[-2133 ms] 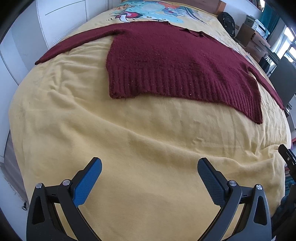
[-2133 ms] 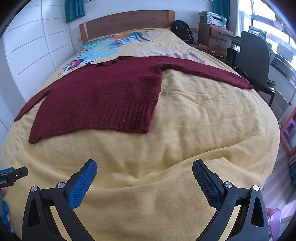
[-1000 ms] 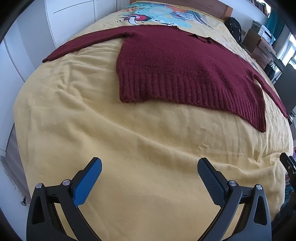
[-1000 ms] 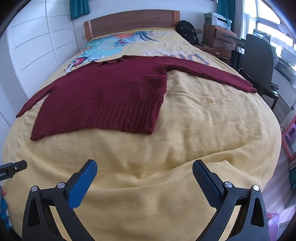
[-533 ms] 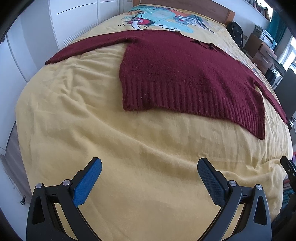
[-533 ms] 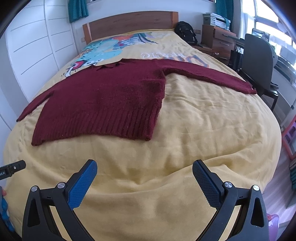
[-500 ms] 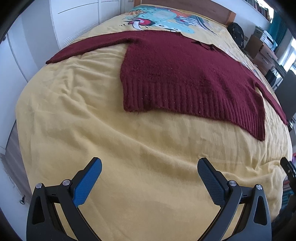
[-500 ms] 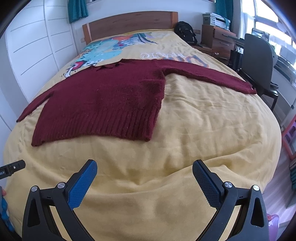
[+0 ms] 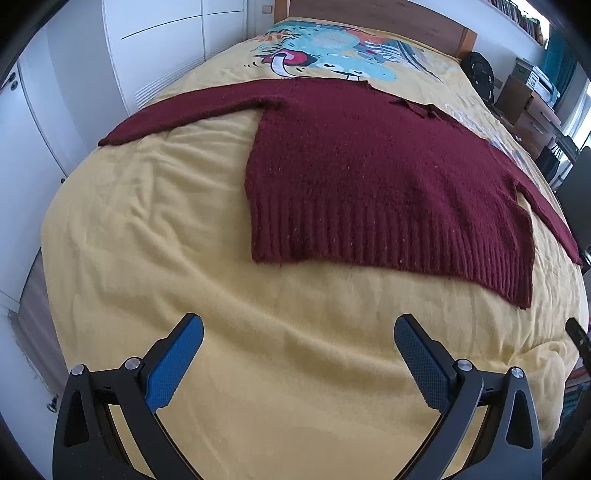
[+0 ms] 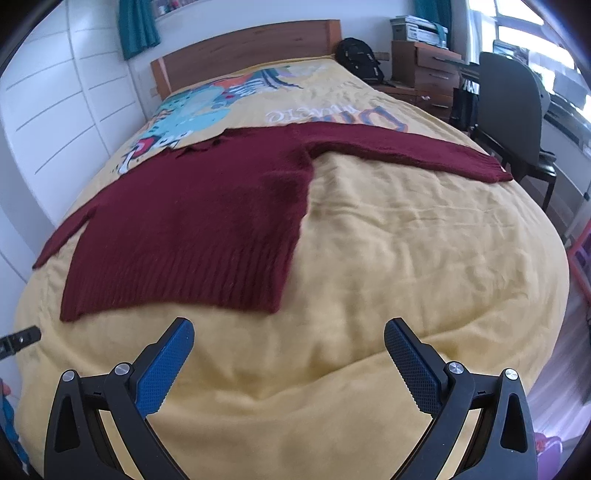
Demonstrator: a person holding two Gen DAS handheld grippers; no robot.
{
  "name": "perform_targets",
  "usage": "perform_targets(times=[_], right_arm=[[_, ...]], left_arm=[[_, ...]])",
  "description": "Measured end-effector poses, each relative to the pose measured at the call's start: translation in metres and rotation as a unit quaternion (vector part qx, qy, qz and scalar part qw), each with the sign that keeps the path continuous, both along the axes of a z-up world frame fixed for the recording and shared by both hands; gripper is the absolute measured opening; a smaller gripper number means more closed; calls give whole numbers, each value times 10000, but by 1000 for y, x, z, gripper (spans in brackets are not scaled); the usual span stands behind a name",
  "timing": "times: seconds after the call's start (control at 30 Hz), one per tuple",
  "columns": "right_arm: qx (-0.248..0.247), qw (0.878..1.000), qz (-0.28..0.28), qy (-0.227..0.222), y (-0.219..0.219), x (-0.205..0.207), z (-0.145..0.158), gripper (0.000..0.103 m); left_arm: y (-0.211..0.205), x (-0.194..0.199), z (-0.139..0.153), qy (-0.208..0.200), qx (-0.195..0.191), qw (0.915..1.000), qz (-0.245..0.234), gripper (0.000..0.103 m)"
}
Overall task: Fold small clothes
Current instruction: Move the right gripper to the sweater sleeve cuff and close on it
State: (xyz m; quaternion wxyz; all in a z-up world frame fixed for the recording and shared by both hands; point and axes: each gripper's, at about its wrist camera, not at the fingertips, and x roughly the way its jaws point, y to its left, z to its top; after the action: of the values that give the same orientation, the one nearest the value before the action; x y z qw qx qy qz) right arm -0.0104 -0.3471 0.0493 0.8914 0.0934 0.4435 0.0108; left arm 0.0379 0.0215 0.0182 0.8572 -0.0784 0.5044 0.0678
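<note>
1. Left wrist view: the left gripper (image 9: 298, 332) hangs over bare yellow bedspread (image 9: 155, 236), jaws spread wide and empty. Ahead lies the maroon sweater (image 9: 369, 177), flat, sleeves out to both sides, ribbed hem nearest. A wooden headboard (image 9: 369, 14) stands beyond.
2. Right wrist view: the right gripper (image 10: 289, 334) is also wide apart, gripping nothing, just short of the sweater's (image 10: 207, 221) hem corner. One sleeve runs toward the office chair (image 10: 513, 110) beside the bed.
</note>
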Motion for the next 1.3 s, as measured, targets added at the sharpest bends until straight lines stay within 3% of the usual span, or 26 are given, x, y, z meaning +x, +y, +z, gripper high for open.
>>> perform_targets(times=[0.43,0.83,1.3], right_arm=[[162,9980,-581,205,-102,84,-24,103],[168,9861,-1619,337,-230,171,-44,103],[1134,9586,-2553,548,-333,215,-83,97]], left_arm=[[3,36,-6,281,-6,9994,208,102],[7,57,-22,604,200,9972,399,102],[8,71,-38,908,312,9939,544,102]])
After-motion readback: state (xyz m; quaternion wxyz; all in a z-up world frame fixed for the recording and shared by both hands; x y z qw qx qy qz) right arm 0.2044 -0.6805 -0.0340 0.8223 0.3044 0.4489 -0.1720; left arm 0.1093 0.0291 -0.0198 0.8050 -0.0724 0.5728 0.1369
